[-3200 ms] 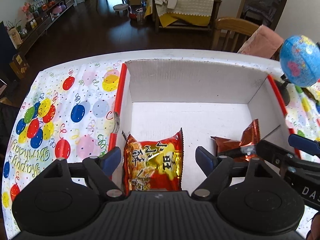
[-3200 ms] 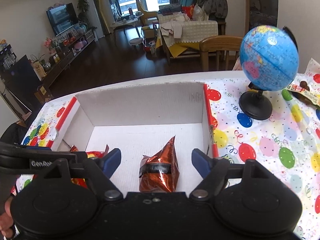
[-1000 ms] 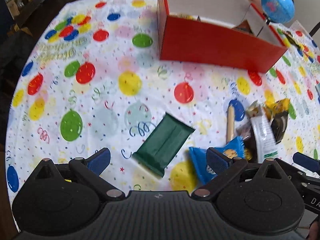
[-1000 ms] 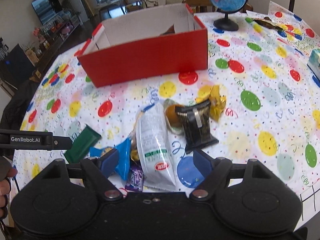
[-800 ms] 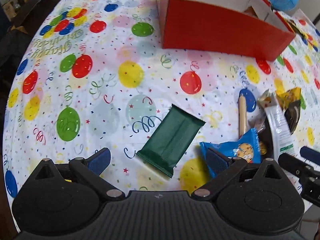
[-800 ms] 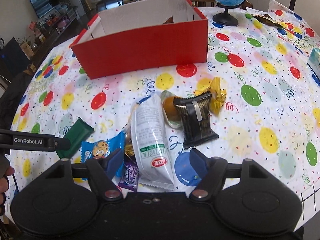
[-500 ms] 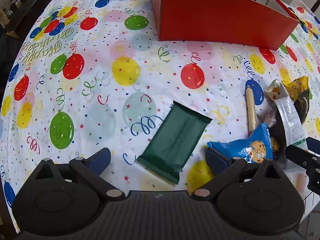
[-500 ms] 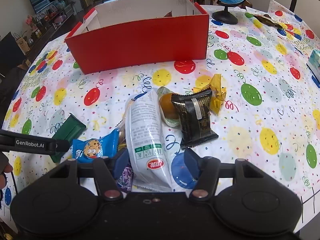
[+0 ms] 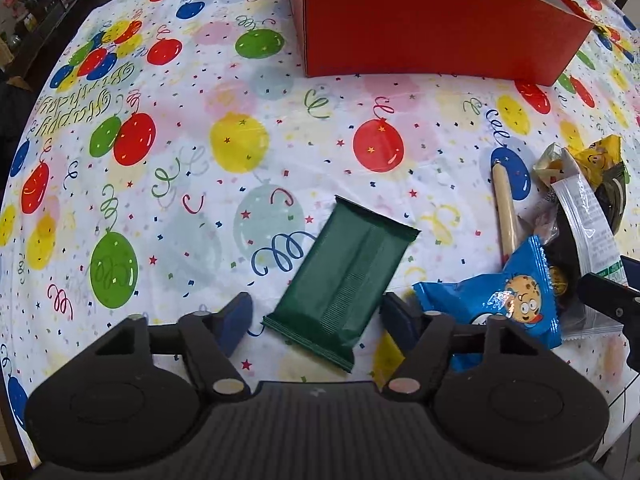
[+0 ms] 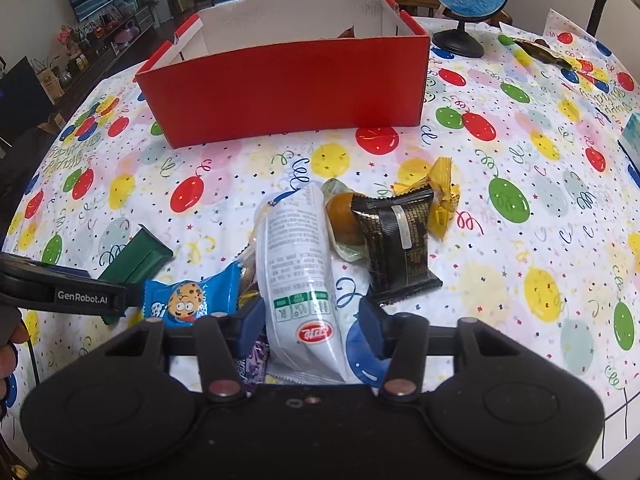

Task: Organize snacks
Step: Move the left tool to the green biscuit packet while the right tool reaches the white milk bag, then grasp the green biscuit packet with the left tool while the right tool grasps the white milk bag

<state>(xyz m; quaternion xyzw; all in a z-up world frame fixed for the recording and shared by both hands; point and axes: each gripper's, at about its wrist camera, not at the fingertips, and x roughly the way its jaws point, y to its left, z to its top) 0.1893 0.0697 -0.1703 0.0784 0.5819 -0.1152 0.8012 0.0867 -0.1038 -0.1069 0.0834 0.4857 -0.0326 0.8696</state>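
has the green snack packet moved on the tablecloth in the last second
No. The green packet lies at the same angle beside the same blue curly streamer print; only the left gripper has come down, its jaws closing around it.

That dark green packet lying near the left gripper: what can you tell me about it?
The dark green packet is a flat, sealed foil-like wrapper with crimped ends and a lengthwise seam. It lies seam-up and slanted on the balloon-print tablecloth, apart from the other snacks. The left gripper straddles its near end, its jaws having just been closing.

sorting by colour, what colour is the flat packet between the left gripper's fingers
Dark green packet, plain with no visible print; clearest in the left wrist view.
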